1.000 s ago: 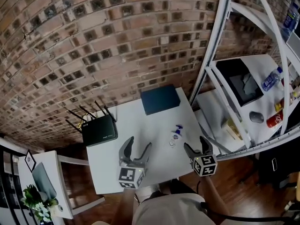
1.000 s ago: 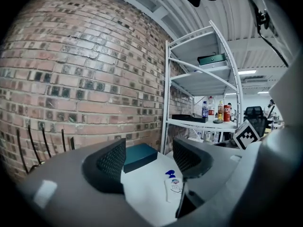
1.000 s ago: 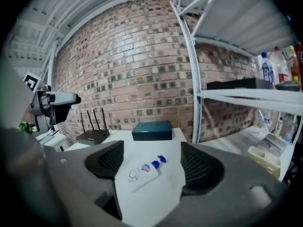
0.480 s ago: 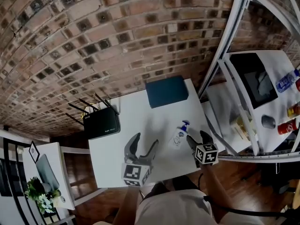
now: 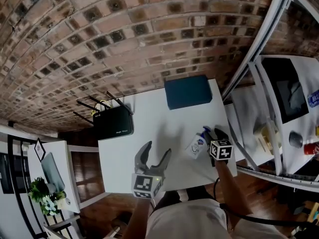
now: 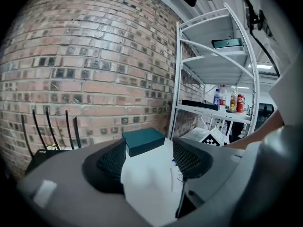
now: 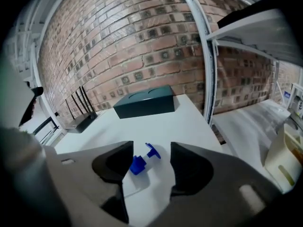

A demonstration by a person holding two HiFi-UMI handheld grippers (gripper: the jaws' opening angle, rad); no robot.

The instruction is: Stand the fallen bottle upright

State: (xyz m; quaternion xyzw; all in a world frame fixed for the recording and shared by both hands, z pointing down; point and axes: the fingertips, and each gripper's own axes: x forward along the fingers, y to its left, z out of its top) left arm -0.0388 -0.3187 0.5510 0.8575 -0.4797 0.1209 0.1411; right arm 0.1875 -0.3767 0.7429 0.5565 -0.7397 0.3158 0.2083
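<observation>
A clear bottle with a blue pump top lies on its side near the right edge of the white table. My right gripper has come down over it. In the right gripper view the pump end of the bottle lies between the closing jaws of this gripper, close to the left one, with a gap on the right. My left gripper hovers open and empty over the table's front, left of the bottle. Past the right jaw of the left gripper, the bottle shows.
A teal box lies at the table's back right. A black router with antennas sits at the back left. A white metal shelf rack stands just right of the table. A low side table with a plant is at the far left.
My right gripper has come down and forward onto the bottle, and its jaws have narrowed. The left gripper has sunk a little. The bottle still lies flat.
</observation>
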